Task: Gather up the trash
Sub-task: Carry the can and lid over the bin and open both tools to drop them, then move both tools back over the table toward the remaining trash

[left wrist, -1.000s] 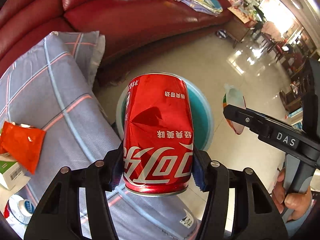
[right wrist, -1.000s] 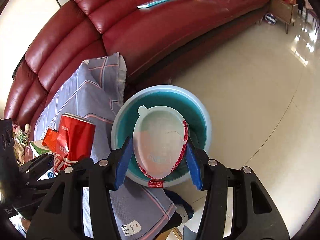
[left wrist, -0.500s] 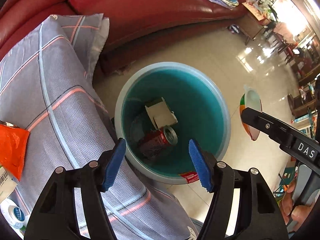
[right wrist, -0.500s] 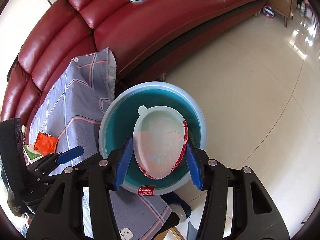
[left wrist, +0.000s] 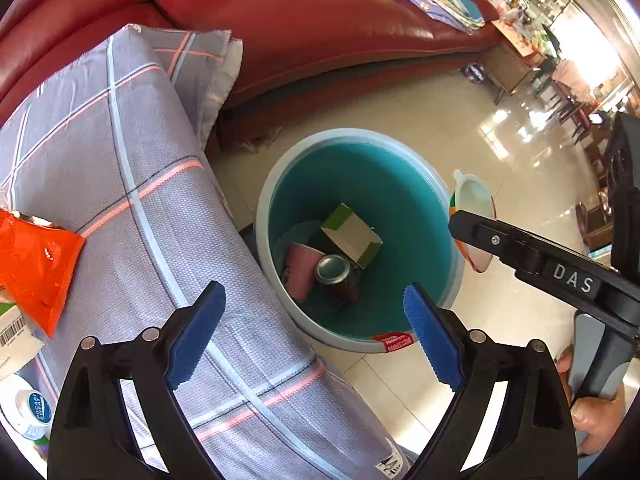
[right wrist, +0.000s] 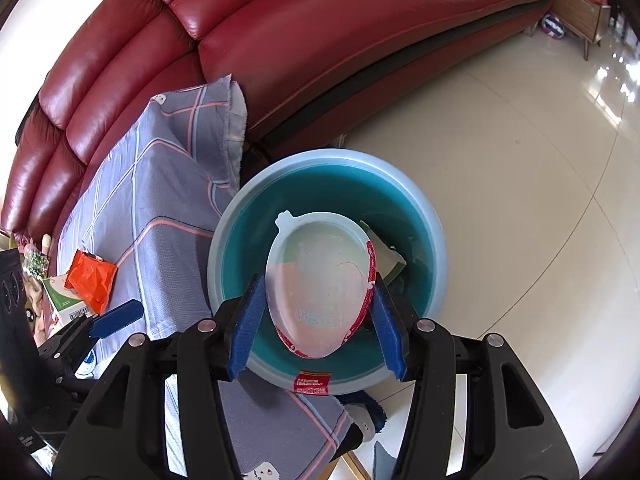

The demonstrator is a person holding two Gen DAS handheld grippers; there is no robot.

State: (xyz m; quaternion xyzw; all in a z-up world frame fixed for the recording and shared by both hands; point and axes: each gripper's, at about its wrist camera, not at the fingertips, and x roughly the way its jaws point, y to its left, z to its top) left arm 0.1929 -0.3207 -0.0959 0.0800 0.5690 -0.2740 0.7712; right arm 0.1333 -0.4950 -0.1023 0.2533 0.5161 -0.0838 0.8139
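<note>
A teal bin [left wrist: 360, 152] with a grey rim stands on the floor beside the cloth-covered table. Inside lie a red cola can [left wrist: 338, 280], a green and white carton [left wrist: 352, 236] and a pink cup [left wrist: 300, 272]. My left gripper [left wrist: 316, 332] hangs above the bin's near rim, its jaws opening wide with nothing between them. My right gripper [right wrist: 316, 316] is shut on an oval plastic cup with a red rim [right wrist: 320, 280], held over the bin [right wrist: 432, 240]. The same cup [left wrist: 474, 204] shows at the right of the left wrist view.
On the grey checked cloth [left wrist: 120, 160] lie an orange wrapper [left wrist: 36, 264], a barcoded carton [left wrist: 12, 328] and a white bottle [left wrist: 30, 408]. A red leather sofa [right wrist: 300, 40] runs behind, with a book on it. Glossy tiled floor [right wrist: 520, 160] spreads to the right. A hand [left wrist: 592, 420] grips the right handle.
My left gripper let go of the red can, which dropped into the bin, and its jaws spread wider. The right gripper with the oval cup drifted lower over the bin.
</note>
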